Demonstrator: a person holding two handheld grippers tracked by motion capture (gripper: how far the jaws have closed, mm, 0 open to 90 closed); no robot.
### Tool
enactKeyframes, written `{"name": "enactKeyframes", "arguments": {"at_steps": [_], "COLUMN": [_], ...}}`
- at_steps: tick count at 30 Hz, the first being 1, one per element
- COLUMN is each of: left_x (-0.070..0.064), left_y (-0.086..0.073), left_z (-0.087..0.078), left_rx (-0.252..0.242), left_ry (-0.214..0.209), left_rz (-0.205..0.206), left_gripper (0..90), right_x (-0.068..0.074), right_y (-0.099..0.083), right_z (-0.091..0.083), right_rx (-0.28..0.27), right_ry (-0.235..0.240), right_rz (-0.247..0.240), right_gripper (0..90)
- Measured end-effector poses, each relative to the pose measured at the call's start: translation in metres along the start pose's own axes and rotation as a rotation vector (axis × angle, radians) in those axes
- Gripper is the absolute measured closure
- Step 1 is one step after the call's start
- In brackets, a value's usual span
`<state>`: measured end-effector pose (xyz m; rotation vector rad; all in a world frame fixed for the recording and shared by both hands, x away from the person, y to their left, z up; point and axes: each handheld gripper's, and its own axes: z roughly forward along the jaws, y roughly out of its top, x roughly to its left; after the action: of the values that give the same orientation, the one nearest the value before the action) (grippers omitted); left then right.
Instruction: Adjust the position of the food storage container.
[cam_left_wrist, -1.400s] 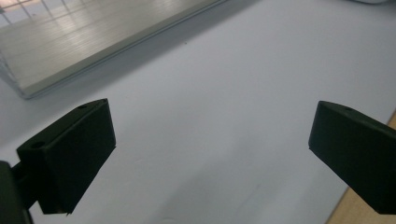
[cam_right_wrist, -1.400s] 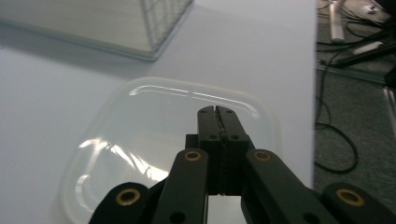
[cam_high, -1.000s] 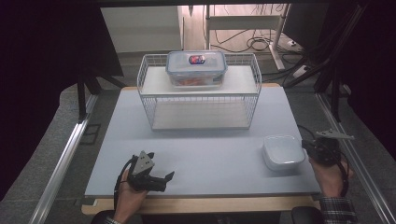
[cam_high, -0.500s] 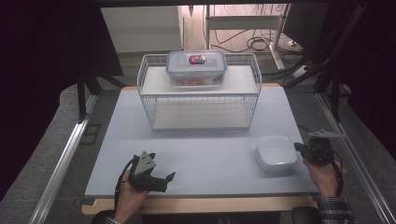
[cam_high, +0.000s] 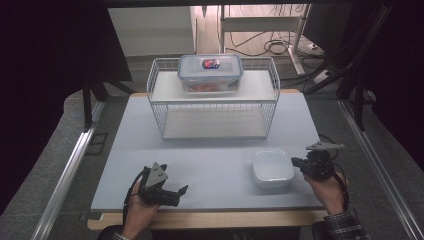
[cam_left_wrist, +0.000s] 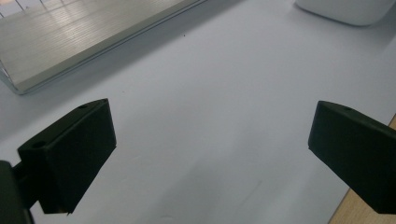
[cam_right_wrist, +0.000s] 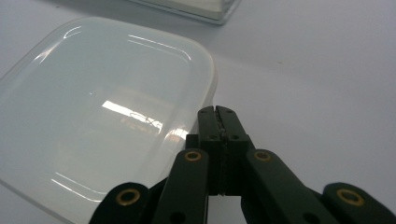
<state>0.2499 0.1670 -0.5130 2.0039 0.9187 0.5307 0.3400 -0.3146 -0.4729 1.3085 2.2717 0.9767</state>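
Black jaws on the right gripper (cam_right_wrist: 218, 112) are pressed together with nothing between them, tips just beside the edge of the white lidded container (cam_high: 272, 168), which sits on the table (cam_high: 215, 160) at front right. Left gripper (cam_high: 172, 192) rests near the front edge, jaws wide apart. Behind: wire rack (cam_high: 215, 100) with a clear lidded box (cam_high: 210, 73) on top.

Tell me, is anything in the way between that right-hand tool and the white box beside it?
Nothing visible. The right tool, jaws shut, sits right at the edge of the white box, so close that contact can't be judged, with only bare table around them.
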Motion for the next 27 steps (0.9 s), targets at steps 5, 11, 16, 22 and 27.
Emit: {"name": "enactKeyframes", "arguments": {"at_steps": [5,11,16,22,27], "left_x": [-0.001,-0.002,-0.002,-0.003,-0.003], "left_y": [0.000,0.000,0.000,0.000,0.000], "left_z": [0.001,0.003,0.004,0.005,0.005], "left_rx": [0.008,0.011,0.013,0.019,0.024], "left_ry": [-0.007,-0.014,-0.015,-0.016,-0.016], "left_rz": [0.000,0.005,0.005,0.012,0.014], "left_gripper": [0.7,0.8,0.8,0.8,0.8], "right_x": [0.018,0.039,0.055,0.076,0.094], "right_y": [0.004,0.008,0.012,0.017,0.019], "right_z": [0.007,0.016,0.024,0.033,0.039], "right_rx": [0.003,0.008,0.012,0.018,0.026], "right_ry": [0.048,0.107,0.165,0.219,0.258], "right_rz": [-0.035,-0.068,-0.084,-0.108,-0.130], "right_gripper": [89.6,89.6,89.5,89.4,89.4]}}
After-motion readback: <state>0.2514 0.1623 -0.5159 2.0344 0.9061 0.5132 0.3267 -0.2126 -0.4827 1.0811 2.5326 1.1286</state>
